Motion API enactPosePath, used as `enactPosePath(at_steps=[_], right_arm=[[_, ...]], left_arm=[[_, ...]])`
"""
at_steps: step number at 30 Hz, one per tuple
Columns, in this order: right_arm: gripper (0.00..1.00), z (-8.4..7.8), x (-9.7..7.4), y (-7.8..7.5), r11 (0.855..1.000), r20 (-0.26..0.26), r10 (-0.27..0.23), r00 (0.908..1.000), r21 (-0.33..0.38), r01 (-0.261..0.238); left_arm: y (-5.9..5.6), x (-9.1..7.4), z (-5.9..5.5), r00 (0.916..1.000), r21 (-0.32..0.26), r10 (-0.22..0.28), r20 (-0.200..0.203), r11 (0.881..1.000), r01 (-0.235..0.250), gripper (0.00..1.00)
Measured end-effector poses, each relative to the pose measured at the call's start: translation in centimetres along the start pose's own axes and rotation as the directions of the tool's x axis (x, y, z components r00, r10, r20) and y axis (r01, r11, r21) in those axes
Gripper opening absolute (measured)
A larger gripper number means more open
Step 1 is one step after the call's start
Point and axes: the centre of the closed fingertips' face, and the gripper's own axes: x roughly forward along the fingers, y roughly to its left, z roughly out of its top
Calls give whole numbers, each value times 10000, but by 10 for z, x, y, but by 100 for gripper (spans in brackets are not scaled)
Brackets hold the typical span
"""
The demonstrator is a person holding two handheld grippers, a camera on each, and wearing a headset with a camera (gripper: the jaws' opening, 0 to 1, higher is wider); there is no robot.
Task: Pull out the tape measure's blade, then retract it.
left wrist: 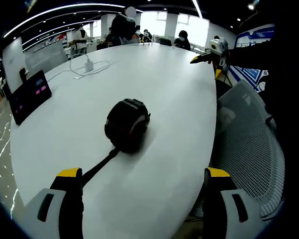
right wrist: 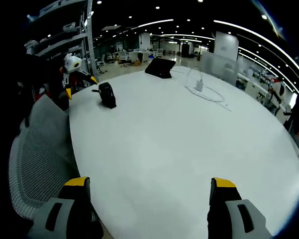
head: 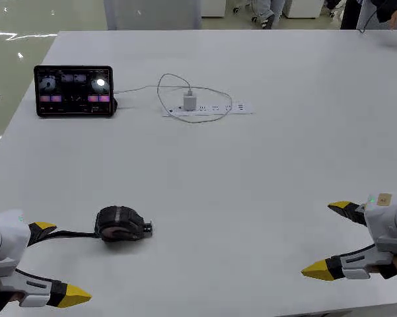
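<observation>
A black tape measure (head: pixel 121 224) lies on the white table (head: pixel 251 165) near its front left, with a black strap trailing left from it. In the left gripper view the tape measure (left wrist: pixel 126 124) sits straight ahead of the wide-apart jaws, its strap running back toward them. My left gripper (head: pixel 56 261) is open just left of it, nothing between its yellow tips. My right gripper (head: pixel 333 239) is open at the front right, far from the tape measure (right wrist: pixel 107 94), which appears small at the far left in the right gripper view.
A tablet (head: pixel 74 91) stands at the back left, wired to a white charger (head: pixel 189 101) on a power strip (head: pixel 208 109) with a looped cable. A mesh chair (left wrist: pixel 249 144) stands by the table's front edge. People sit beyond the far end.
</observation>
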Motion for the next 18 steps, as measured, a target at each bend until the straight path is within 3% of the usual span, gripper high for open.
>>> enactPosePath(at_steps=[4, 7, 10, 18], right_arm=[[99, 7, 5, -4, 9996, 7, -132, 9999, -258, 132], [99, 11, 10, -7, 9992, -4, -51, 10000, -392, 51], [99, 15, 16, -7, 9985, 36, 83, 10000, -539, -81], [99, 30, 36, 5, 9898, -59, 629, 9980, -1274, -631]], left_arm=[[1, 2, 9, 9998, 174, -170, 105, 9997, 168, 99], [2, 6, 10, 9995, 802, -230, -208, 9965, 246, 99], [-1, 8, 11, 9976, 967, -468, -514, 9940, 516, 99], [12, 12, 27, 9993, 1892, -196, -307, 9816, 250, 99]])
